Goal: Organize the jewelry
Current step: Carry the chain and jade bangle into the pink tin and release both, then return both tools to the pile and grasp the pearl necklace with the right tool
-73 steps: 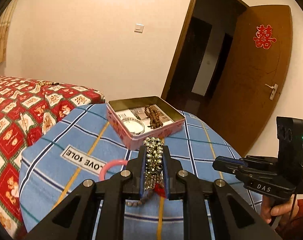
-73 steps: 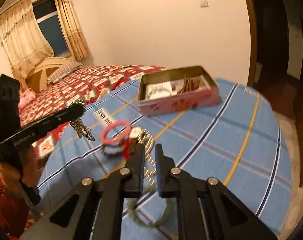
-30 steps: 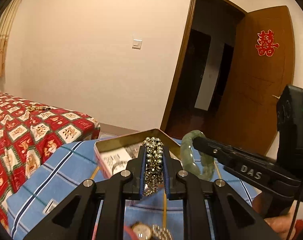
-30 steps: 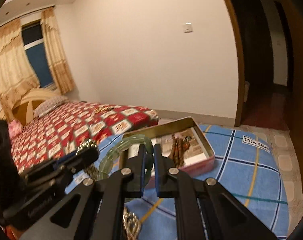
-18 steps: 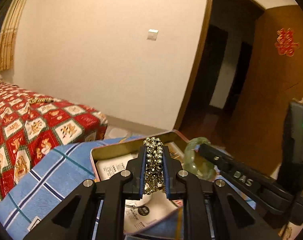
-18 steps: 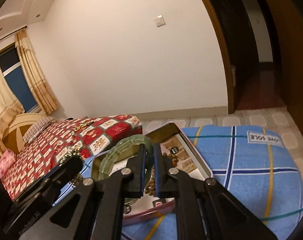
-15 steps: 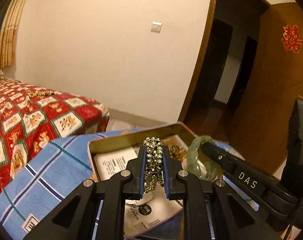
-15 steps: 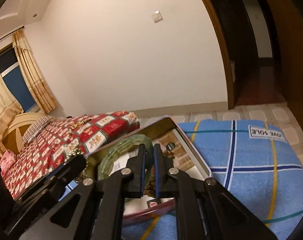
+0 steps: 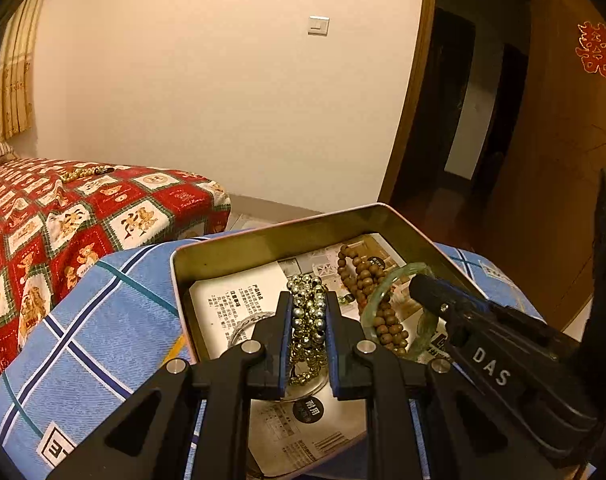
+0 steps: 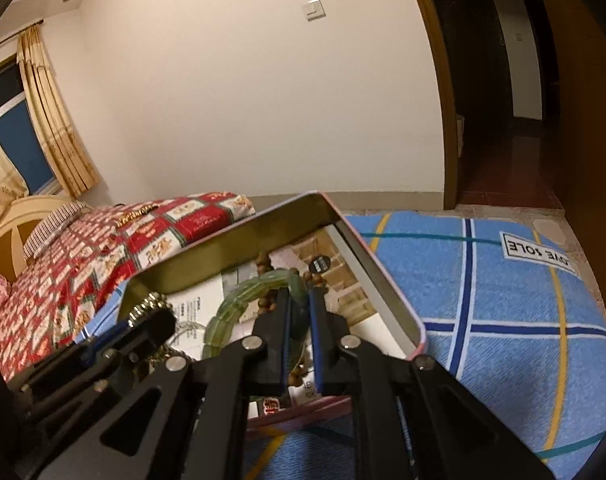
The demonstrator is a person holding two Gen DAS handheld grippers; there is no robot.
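Observation:
My left gripper (image 9: 307, 312) is shut on a silver bead bracelet (image 9: 307, 320) and holds it over the open pink tin (image 9: 263, 236). My right gripper (image 10: 299, 316) is shut on a green jade bangle (image 10: 247, 300), also over the tin (image 10: 379, 280); it shows in the left wrist view (image 9: 419, 292) with the bangle (image 9: 379, 300). Inside the tin lie a brown wooden bead bracelet (image 9: 359, 268), a clear bangle (image 9: 243, 328) and printed paper (image 9: 231, 300). The left gripper appears in the right wrist view (image 10: 151, 320).
The tin sits on a blue plaid cloth (image 9: 91, 320) (image 10: 503, 320) over a round surface. A bed with a red patterned cover (image 9: 63, 208) lies left, with a gold chain (image 9: 83, 174) on it. An open door (image 9: 563, 160) and dark doorway stand right.
Both grippers have come down and forward over the tin with their jewelry still held. The tin now fills more of both views.

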